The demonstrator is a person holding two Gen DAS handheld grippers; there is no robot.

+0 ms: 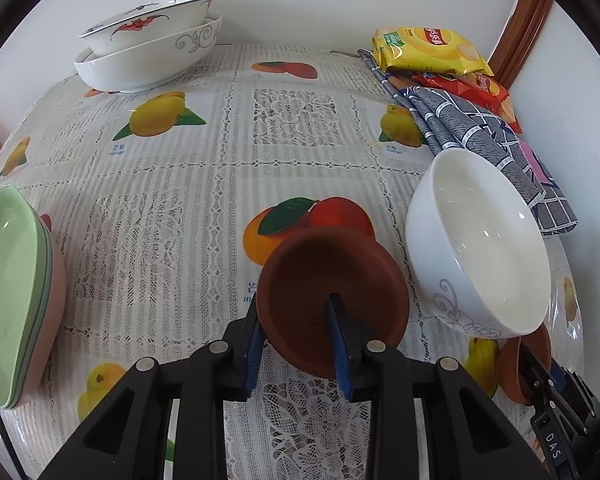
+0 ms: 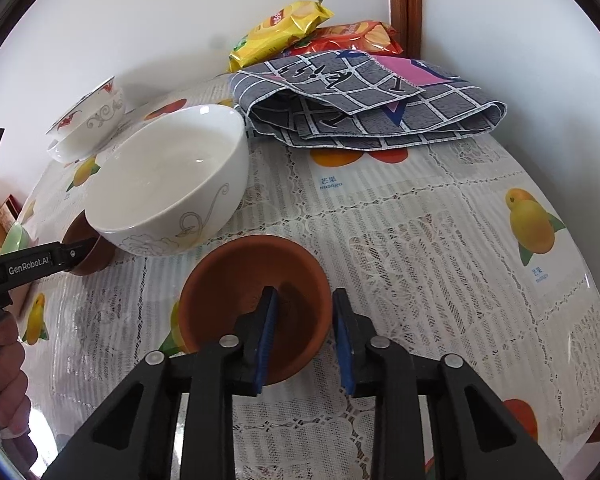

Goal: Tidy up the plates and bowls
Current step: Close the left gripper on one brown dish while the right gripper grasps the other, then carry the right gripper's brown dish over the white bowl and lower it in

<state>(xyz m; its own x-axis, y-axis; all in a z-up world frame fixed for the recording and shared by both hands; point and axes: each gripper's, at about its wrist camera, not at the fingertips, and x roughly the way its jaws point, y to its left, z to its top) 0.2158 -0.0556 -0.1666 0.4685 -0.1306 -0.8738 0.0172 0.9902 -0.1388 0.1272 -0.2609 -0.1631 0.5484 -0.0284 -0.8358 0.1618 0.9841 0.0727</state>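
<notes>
Left to right on the table [image 1: 172, 184]: green plates [image 1: 8, 288] stacked at the left edge; left gripper [image 1: 296, 344] jaws pinching the near rim of a brown saucer [image 1: 332, 292], one pad outside, one inside; white bowl [image 1: 480, 248] between the two saucers; right gripper [image 2: 304, 336] jaws likewise pinching the rim of a second brown saucer [image 2: 256, 280]. Each saucer lies directly ahead of its own jaws; probably stacking next, with the bowl in between.
</notes>
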